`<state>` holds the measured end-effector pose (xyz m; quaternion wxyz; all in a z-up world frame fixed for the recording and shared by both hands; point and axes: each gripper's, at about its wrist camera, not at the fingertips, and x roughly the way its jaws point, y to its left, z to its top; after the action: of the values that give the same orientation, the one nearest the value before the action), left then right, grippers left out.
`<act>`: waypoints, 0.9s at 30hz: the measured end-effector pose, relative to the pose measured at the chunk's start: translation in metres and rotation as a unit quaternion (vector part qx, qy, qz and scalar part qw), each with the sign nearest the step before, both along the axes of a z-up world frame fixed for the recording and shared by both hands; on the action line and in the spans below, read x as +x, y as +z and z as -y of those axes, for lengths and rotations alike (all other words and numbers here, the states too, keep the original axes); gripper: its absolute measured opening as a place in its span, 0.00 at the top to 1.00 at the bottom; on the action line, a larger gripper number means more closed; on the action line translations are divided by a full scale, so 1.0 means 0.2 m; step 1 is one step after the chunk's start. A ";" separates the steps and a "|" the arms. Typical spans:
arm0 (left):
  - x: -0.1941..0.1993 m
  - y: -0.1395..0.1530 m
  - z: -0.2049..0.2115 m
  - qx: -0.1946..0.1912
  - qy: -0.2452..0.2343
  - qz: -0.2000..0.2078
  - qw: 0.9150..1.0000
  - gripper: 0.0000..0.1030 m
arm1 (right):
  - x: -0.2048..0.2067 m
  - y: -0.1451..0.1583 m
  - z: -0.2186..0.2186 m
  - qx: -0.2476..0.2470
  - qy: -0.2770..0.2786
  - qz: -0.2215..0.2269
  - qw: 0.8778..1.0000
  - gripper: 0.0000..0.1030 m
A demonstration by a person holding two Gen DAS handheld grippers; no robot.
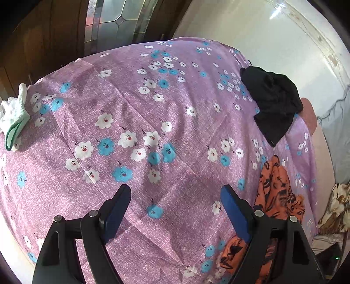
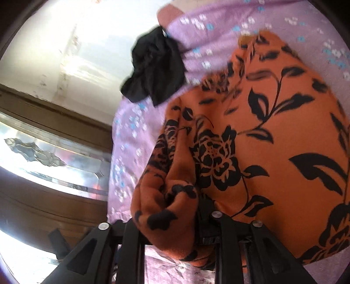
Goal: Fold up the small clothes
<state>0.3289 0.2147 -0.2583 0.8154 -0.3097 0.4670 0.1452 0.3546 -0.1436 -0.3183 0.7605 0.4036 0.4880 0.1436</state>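
Note:
An orange garment with a black flower print [image 2: 273, 135] fills the right wrist view; a bunched fold of it sits between my right gripper's [image 2: 175, 218] fingers, which are shut on it. The same garment [image 1: 275, 192] lies at the right of the left wrist view, partly behind my right-hand finger [image 1: 234, 209]. My left gripper [image 1: 175, 205] is open and empty above the purple flowered sheet [image 1: 153, 122]. A crumpled black garment [image 1: 273, 102] lies at the sheet's far right edge and shows in the right wrist view [image 2: 155, 67].
A white and mint-green cloth [image 1: 13, 118] lies at the sheet's left edge. Dark wooden furniture with glass panels [image 1: 113, 19] stands behind the bed. A pale floor [image 1: 262, 32] lies to the right, with a brown patterned cloth [image 1: 336, 207] beside the bed.

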 end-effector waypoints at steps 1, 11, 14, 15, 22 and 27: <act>0.01 0.00 0.00 0.000 0.001 0.001 1.000 0.17 | 0.00 -0.01 0.00 0.015 0.006 -0.001 1.000 0.55; -0.04 0.16 0.08 0.002 -0.031 0.094 0.995 0.18 | -0.16 0.22 0.17 0.037 0.063 0.094 0.993 0.29; -0.05 0.25 0.21 0.009 -0.084 0.146 0.986 0.18 | -0.17 0.24 0.29 -0.012 0.044 0.107 0.993 0.41; -0.05 0.26 0.26 0.012 -0.104 0.154 0.982 0.18 | -0.18 0.24 0.35 -0.022 0.035 0.104 0.994 0.46; 0.05 0.16 0.58 0.031 -0.191 0.109 0.975 0.18 | -0.22 0.10 0.58 -0.075 0.012 0.055 0.996 0.59; 0.15 -0.13 0.61 0.070 -0.171 -0.039 0.982 0.19 | -0.27 -0.05 0.57 -0.167 0.056 0.021 0.984 0.85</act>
<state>0.3591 0.0928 -0.2844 0.8292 -0.1621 0.5328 0.0479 0.3001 -0.2583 -0.3275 0.8181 0.2396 0.5110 0.1104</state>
